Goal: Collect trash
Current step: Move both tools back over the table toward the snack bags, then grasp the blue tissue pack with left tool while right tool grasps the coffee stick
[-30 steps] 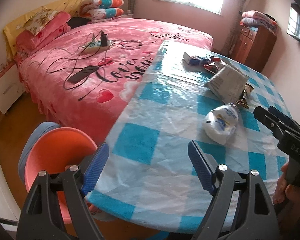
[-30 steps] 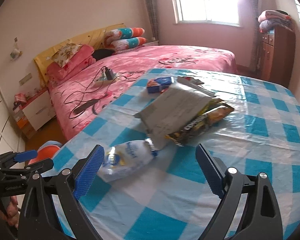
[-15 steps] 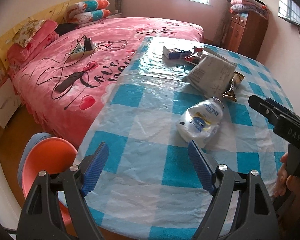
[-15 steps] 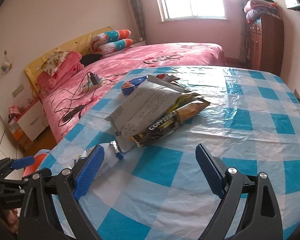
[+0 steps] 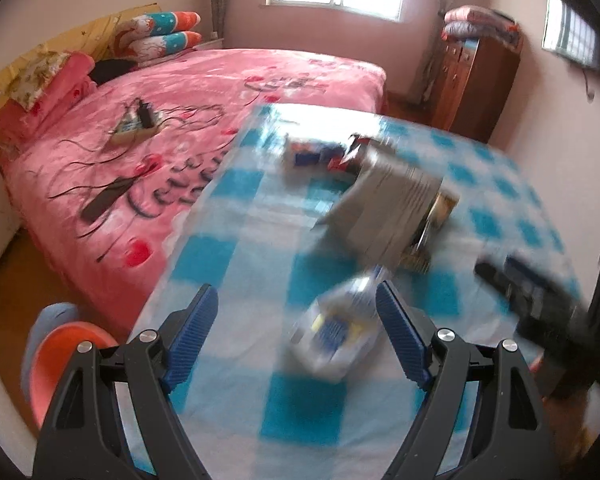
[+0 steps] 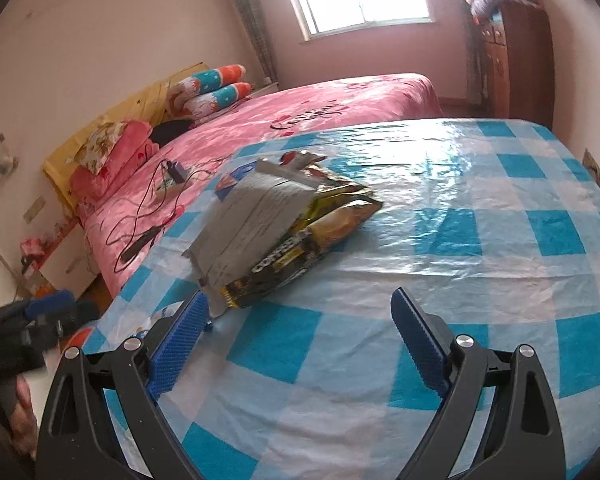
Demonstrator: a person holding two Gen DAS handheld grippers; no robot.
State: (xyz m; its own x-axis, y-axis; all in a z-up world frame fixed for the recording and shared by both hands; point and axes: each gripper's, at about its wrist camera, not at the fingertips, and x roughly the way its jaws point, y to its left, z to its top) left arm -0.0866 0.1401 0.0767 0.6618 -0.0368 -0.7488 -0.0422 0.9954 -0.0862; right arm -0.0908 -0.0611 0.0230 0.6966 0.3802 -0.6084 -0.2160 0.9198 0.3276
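Bed [image 5: 188, 128]: wide, pink patterned cover, along the table's left side; pillows [image 6: 210, 88] stacked at the headboard; a power strip [image 5: 134, 126] with trailing cords and a dark flat remote-like item [image 5: 104, 200] lie on the cover.

Table [image 6: 480, 240]: blue-and-white checked plastic cloth, glossy, set just beside the bed.

Cabinet [image 6: 516, 64]: brown wood, against the far wall near the window, folded bedding on top.

Stool [image 5: 66, 348]: orange seat, on the floor at the table's near left corner.

Grey paper bag [image 6: 252, 224]: flattened, lying tilted over the snack packet near the table's left half.

Snack packet [image 6: 312, 240]: gold and black, printed lettering, partly under the grey bag, resting on the cloth.

White plastic bag [image 5: 336, 332]: crumpled, blue and yellow print, on the cloth nearest the left tool, lying between its fingers but closer to the right-hand one; blurred, so contact cannot be judged. In the right view only a sliver of it shows behind the left finger.

Small blue box [image 5: 312, 154]: at the far end of the trash pile, next to a red wrapper; blurred.

Left gripper [image 5: 296, 328]: fingers spread wide, blue ribbed pads, low over the near table edge, clamped on nothing.

Right gripper [image 6: 300, 328]: fingers spread wide, over the cloth just short of the snack packet, nothing between the pads.
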